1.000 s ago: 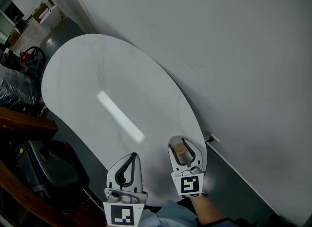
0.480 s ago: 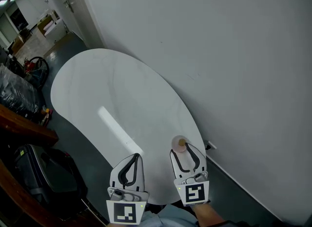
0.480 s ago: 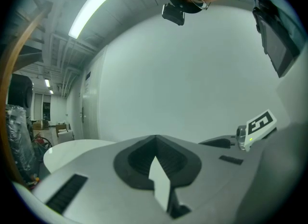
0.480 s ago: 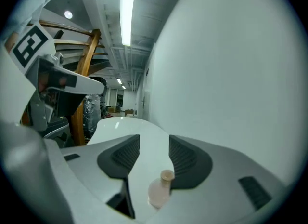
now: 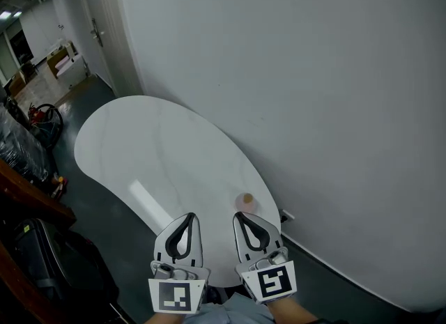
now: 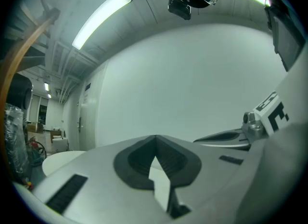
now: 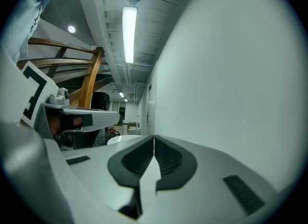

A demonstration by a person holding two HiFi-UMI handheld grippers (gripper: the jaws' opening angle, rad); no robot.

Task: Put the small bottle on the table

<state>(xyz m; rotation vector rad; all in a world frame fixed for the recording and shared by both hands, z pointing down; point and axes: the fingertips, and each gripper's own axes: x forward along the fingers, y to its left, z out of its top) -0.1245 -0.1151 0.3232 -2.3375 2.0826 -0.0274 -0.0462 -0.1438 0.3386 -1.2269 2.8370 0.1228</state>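
The small bottle (image 5: 246, 201), pale with a tan cap, stands upright on the white oval table (image 5: 160, 155), close to the edge by the wall. My right gripper (image 5: 238, 214) sits just short of it on my side, apart from it. Its jaws are closing and meet at the tips, with nothing between them. In the right gripper view the dark pads (image 7: 166, 160) touch and the bottle is hidden. My left gripper (image 5: 189, 216) hovers over the table's near edge, shut and empty. Its pads (image 6: 139, 158) also meet.
A plain white wall (image 5: 293, 93) runs along the table's right side, with a small socket (image 5: 284, 216) near its foot. A door (image 5: 97, 30) is at the far left. A dark case (image 5: 49, 263) and a wooden rail (image 5: 28, 201) stand on the floor at left.
The right gripper held the bottle between open jaws, then drew back toward me and shut, leaving the bottle standing on the table. The left gripper stayed shut.
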